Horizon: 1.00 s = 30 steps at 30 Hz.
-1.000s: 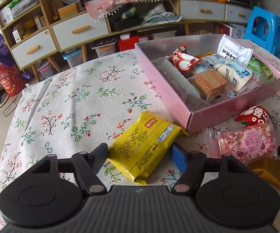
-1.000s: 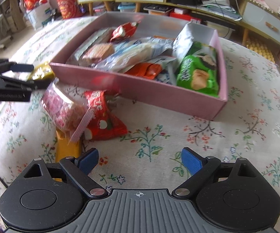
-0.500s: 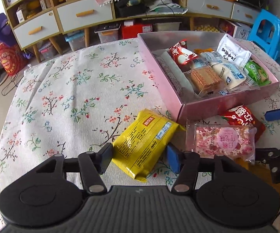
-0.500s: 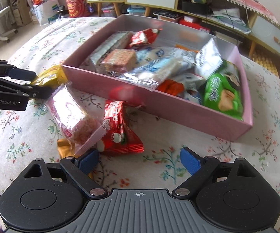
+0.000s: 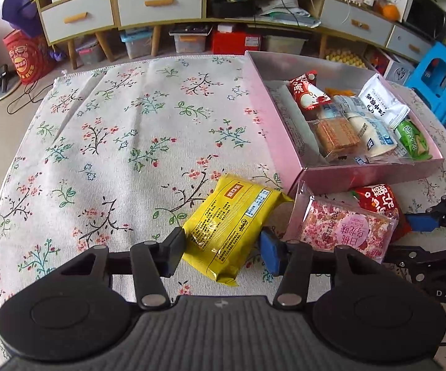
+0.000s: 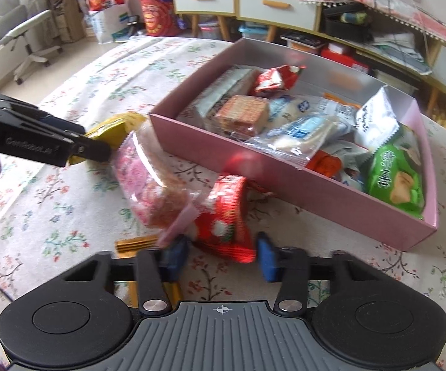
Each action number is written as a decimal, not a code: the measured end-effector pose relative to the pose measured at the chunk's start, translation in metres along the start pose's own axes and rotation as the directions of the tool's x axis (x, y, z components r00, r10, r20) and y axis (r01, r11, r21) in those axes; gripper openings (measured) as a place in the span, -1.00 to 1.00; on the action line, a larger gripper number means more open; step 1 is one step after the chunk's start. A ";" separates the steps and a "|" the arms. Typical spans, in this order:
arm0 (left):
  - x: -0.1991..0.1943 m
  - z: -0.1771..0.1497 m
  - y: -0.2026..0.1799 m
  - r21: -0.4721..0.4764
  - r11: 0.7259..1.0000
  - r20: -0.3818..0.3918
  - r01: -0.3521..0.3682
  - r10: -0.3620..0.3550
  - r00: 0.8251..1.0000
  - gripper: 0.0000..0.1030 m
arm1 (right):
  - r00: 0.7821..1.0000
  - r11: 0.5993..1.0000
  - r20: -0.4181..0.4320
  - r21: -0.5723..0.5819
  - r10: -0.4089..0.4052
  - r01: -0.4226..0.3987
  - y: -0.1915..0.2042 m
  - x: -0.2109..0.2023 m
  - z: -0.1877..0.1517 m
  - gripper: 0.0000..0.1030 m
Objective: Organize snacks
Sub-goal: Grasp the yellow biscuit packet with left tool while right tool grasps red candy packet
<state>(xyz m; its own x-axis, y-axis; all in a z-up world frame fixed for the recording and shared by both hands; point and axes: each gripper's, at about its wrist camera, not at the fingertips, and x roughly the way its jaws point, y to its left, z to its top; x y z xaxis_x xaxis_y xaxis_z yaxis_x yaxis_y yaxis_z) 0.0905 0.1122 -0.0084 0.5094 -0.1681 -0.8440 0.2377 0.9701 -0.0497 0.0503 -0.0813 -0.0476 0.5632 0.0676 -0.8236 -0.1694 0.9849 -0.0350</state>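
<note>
Floral tablecloth [image 5: 114, 130], pink box [image 5: 285, 142] of snacks at right. Left view: left gripper [image 5: 221, 249], jaws closing onto yellow packet [image 5: 232, 219], low centre. Right view: right gripper [image 6: 220, 252], jaws closing around red packet [image 6: 226, 225], bottom centre.

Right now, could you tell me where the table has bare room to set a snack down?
The widest bare stretch is the floral tablecloth left of the pink box and beyond the yellow packet. There is also bare cloth on the right, in front of the box's long wall. It is crowded by the box's near corner, where the pink packet and red packet overlap.
</note>
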 end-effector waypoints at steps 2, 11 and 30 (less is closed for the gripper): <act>-0.001 0.000 0.001 -0.013 1.000 -0.006 0.005 -0.005 1.000 -0.09 | 1.000 1.000 -0.001 0.008 0.011 -0.011 -0.003 -0.002 -0.001 -0.36; -0.006 -0.001 0.002 -0.073 0.997 -0.029 0.022 -0.024 0.999 -0.13 | 0.998 0.998 -0.053 0.058 0.020 -0.017 -0.023 -0.013 -0.013 -0.96; -0.010 -0.001 -0.004 -0.115 0.993 -0.032 0.025 -0.029 0.999 -0.30 | 0.985 0.835 0.058 0.524 0.165 -0.171 -0.067 -0.009 0.023 0.01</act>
<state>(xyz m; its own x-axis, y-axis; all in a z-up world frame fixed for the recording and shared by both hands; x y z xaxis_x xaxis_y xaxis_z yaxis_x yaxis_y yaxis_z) 0.0841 0.1101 -0.0006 0.4753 -0.1905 -0.8590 0.1541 0.9792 -0.1319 0.0753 -0.1439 -0.0250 0.5733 0.2384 -0.7839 0.1862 0.8938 0.4079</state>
